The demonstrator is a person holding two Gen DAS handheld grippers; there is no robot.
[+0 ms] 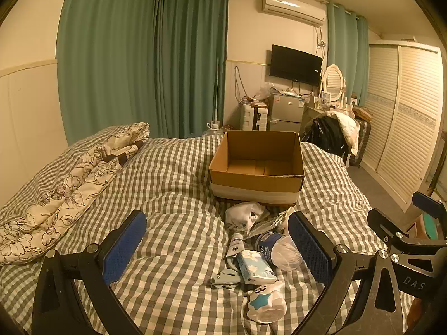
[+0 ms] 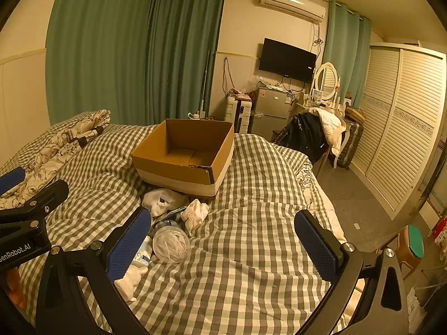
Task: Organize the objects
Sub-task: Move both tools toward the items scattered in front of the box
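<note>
An open, empty cardboard box [image 1: 257,164] [image 2: 184,153] stands on the checked bedcover [image 1: 167,184]. In front of it lies a small pile: a white crumpled cloth [image 1: 243,215] [image 2: 162,199], a small tube [image 1: 235,244], a clear round jar [image 1: 279,248] [image 2: 171,241], a tissue pack [image 1: 255,268], a small clip-like item [image 1: 226,277] and a white mug with a blue star [image 1: 265,304]. My left gripper [image 1: 218,251] is open above the pile, holding nothing. My right gripper [image 2: 226,243] is open and empty, right of the pile; crumpled paper [image 2: 195,212] lies ahead of it.
A floral quilt [image 1: 64,192] is bunched at the bed's left. The bed's right edge drops to the floor by a louvred wardrobe [image 2: 396,128]. A chair draped with clothes [image 2: 313,134], a small fridge [image 1: 287,109] and green curtains [image 1: 145,64] stand beyond the bed.
</note>
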